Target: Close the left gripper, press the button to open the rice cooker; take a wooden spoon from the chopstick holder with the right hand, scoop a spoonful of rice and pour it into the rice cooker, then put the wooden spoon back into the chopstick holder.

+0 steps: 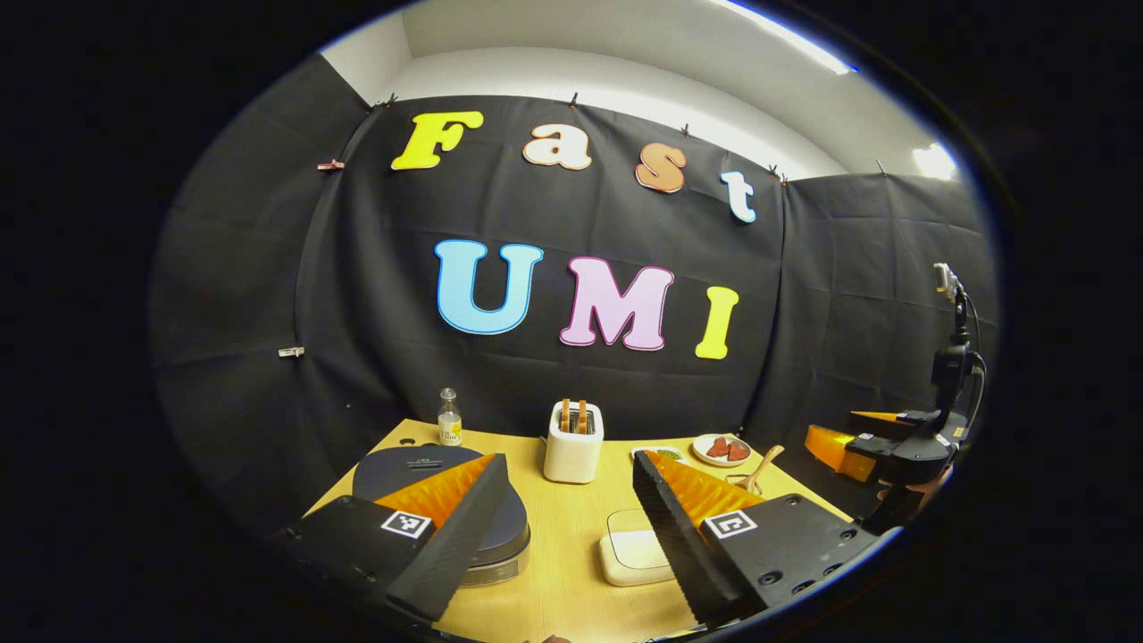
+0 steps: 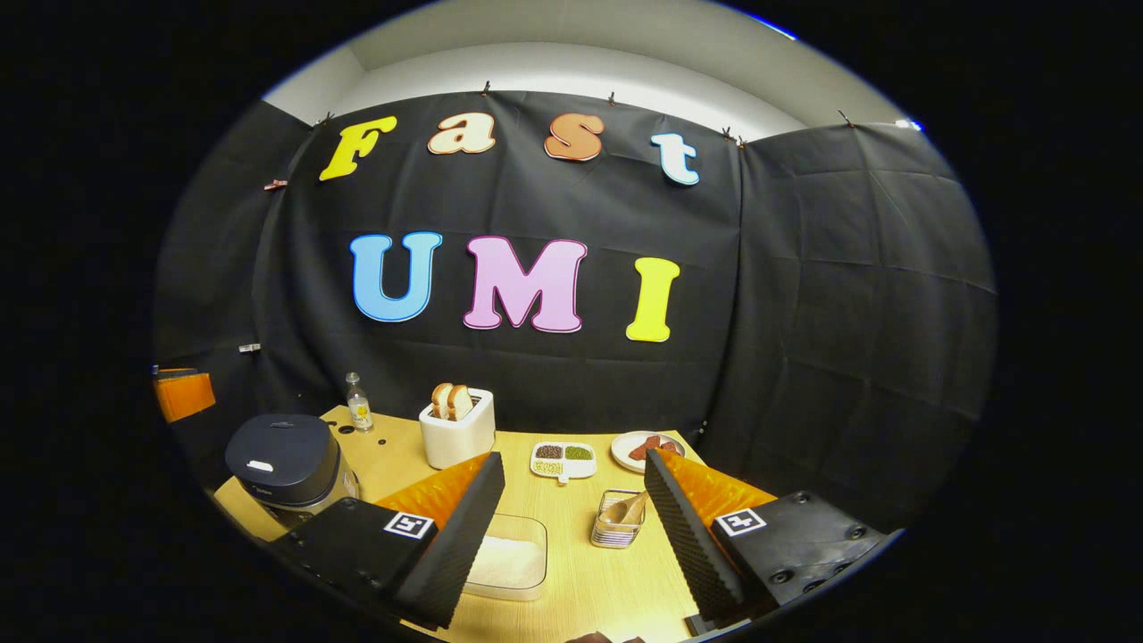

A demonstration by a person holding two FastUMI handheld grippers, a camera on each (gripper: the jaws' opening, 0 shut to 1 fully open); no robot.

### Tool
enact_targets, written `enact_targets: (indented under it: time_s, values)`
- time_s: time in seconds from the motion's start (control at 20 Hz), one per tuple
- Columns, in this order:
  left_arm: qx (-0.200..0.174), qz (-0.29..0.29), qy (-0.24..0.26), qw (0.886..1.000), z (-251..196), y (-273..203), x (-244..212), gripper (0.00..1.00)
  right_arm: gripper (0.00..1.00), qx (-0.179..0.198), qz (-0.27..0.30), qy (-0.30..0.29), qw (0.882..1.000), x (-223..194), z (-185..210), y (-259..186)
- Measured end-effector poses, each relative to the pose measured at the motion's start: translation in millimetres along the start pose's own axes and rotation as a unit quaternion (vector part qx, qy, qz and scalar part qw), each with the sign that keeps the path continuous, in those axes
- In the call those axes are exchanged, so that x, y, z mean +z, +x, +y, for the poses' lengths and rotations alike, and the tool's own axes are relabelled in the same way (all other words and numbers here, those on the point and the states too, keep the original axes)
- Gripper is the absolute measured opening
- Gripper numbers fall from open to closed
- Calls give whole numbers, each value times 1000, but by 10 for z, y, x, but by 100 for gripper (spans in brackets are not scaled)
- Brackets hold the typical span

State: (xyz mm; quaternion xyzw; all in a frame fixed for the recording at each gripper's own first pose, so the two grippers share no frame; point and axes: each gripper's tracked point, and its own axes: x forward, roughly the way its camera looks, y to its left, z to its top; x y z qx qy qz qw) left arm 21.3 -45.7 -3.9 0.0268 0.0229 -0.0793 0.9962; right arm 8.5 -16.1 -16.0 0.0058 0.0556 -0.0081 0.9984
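The dark rice cooker stands with its lid down at the table's left, partly behind one finger in the left gripper view. My left gripper hovers open above the table, close to the cooker. My right gripper is open too, with nothing in it. Just ahead of it a wire chopstick holder keeps the wooden spoon. A clear container of white rice lies between the fingers. The right gripper appears far right in the left gripper view.
On the wooden table stand a white toaster with bread, a small bottle, a divided dish of grains and a plate with red pieces. Black cloth walls close in behind and on both sides.
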Motion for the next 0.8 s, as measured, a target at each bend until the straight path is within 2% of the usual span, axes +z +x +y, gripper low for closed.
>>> enact_targets:
  time_s: [0.8]
  values:
    - [2, 0, -1, 1000, 46, 68, -18, 95, 98, -9, 8, -6, 1000, -54, -6, 106]
